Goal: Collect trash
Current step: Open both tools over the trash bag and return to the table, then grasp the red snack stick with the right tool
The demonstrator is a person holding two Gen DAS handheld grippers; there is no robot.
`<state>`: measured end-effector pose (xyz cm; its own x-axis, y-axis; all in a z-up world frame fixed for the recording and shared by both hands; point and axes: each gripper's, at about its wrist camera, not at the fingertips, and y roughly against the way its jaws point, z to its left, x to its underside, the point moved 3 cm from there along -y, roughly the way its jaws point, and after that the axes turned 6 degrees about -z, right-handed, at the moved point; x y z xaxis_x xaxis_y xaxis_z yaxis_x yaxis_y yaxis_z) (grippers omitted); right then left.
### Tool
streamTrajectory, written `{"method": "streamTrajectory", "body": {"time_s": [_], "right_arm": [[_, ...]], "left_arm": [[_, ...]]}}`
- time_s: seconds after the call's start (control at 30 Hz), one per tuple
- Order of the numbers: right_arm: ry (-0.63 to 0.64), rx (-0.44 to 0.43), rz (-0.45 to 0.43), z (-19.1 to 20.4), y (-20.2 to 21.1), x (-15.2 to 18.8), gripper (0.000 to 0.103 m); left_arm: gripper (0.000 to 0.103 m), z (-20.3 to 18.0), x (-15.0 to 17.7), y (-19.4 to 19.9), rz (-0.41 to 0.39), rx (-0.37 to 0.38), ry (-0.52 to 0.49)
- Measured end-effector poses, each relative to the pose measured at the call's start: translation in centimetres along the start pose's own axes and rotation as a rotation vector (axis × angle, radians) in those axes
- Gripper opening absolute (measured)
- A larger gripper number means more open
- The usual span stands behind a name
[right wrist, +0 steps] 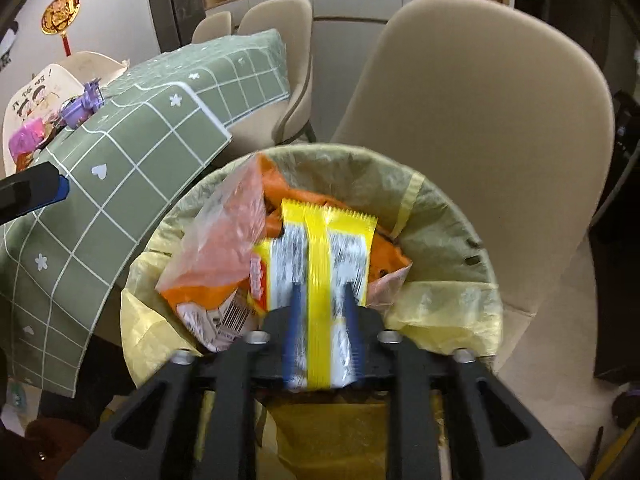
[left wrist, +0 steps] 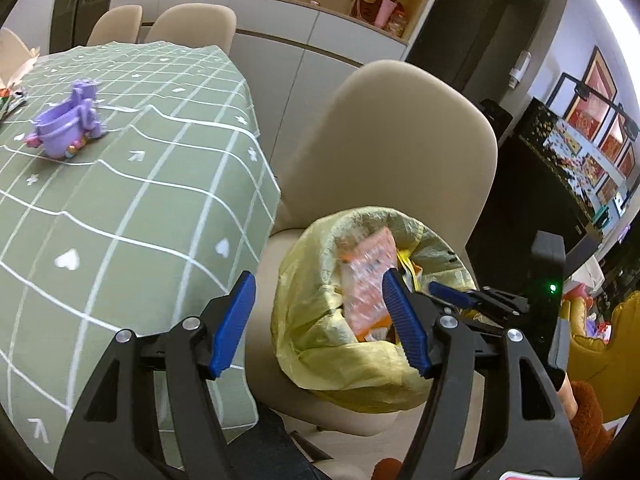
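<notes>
I'm dropping the yellow foil wrapper (right wrist: 316, 256) into the yellow-lined bin (right wrist: 440, 216); right gripper (right wrist: 320, 296) released, left gripper (left wrist: 320, 316) empty, spread. Next, I judge: fetch table litter.

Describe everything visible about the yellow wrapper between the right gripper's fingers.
The yellow wrapper is a flat, glossy plastic packet with a silvery printed face, a yellow seam down its middle, a serrated top edge and a red patch at its left side. It is motion-blurred. It stands lengthwise between the right gripper's blue fingers, which look parted with gaps on both sides. It lies over an orange wrapper in the yellow-lined bin.
</notes>
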<state>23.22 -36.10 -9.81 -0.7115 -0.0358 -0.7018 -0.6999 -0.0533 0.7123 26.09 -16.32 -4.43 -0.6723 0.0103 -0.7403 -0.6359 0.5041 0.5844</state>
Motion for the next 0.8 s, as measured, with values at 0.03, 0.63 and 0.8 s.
{"method": "streamTrajectory", "body": {"time_s": [0.03,0.63,0.8], "right_arm": [[0.008,0.003,-0.021,0.2,0.6,-0.2,0.053],[0.183,-0.347,-0.283,18.1,7.3,-9.1,0.053],[0.249,-0.469,-0.266,26.7,4.9,-11.3,0.053]], "left_arm": [[0.062,0.3,-0.2,0.3,-0.007,-0.003,0.006],[0.063,15.8,-4.6,15.4,-0.242,-0.238,0.098],[0.063,23.8,-4.9,20.0,-0.284,-0.362,0.153]]}}
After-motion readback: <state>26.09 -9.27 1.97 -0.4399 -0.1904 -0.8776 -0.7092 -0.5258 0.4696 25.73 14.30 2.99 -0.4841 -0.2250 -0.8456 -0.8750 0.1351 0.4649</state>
